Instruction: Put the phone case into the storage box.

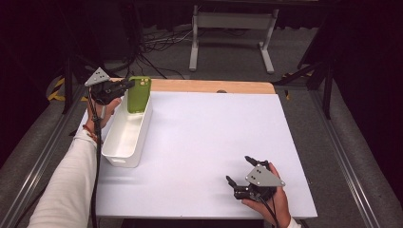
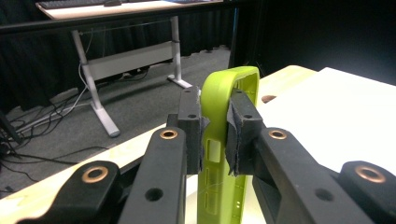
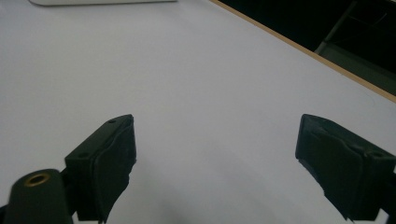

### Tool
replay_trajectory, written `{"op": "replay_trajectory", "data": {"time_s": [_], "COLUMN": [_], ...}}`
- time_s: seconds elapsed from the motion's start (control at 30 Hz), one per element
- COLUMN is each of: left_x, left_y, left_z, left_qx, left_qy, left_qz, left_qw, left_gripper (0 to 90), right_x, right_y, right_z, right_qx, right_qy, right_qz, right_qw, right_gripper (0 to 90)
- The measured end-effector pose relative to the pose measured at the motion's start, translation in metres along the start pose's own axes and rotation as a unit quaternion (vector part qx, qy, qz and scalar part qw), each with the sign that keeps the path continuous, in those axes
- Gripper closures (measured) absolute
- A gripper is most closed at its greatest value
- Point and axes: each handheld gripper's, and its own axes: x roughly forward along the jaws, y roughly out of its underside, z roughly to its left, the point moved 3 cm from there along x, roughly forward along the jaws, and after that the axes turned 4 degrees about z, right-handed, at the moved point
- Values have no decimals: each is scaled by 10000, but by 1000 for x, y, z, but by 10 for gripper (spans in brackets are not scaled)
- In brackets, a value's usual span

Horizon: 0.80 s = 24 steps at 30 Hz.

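A lime-green phone case [image 1: 139, 94] stands upright at the far end of a long white bin [image 1: 124, 140] on the table's left side. My left gripper [image 1: 127, 85] is shut on the case's side edge, coming in from the left. In the left gripper view the case [image 2: 223, 121] is pinched between the two black pads [image 2: 192, 126], its camera cut-out showing below them. My right gripper [image 1: 240, 170] rests low over the white table surface near the front right, jaws wide open with nothing between them; the same gripper [image 3: 215, 140] faces bare white surface in the right gripper view.
The white table top [image 1: 209, 137] has a wooden strip [image 1: 214, 86] along its far edge. The inside of the bin holds nothing else that I can see. Beyond the table stand a grey desk frame [image 1: 233, 28] and floor cables [image 1: 157, 47].
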Motion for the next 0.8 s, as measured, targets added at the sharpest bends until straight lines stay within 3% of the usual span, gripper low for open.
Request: {"op": "replay_trajectory", "data": {"time_s": [0.07, 0.23, 0.43, 0.5, 0.73, 0.8], "left_x": [2, 7, 13, 13, 15, 17], "left_y": [4, 11, 18, 20, 24, 25], "left_z": [4, 9, 12, 14, 19, 19], "left_qx": [-53, 39, -69, -124, 247, 302], "left_qy": [30, 11, 127, 59, -385, -418], "left_qz": [-26, 90, 11, -19, 275, 345], "left_qw": [10000, 10000, 9999, 9999, 9986, 9981], "left_gripper": [784, 784, 783, 780, 708, 691], "right_x": [-2, -4, -7, -7, -7, -7], "right_y": [1, 5, 6, 6, 5, 5], "right_z": [1, 5, 7, 7, 9, 9], "right_qx": [-7, -16, -50, -79, -127, -123], "right_qy": [7, -17, -34, -41, -87, -95], "right_qz": [33, 98, 101, 118, 107, 97], "right_qw": [10000, 9999, 9999, 9999, 9998, 9998], "right_gripper": [135, 135, 135, 135, 144, 145]}}
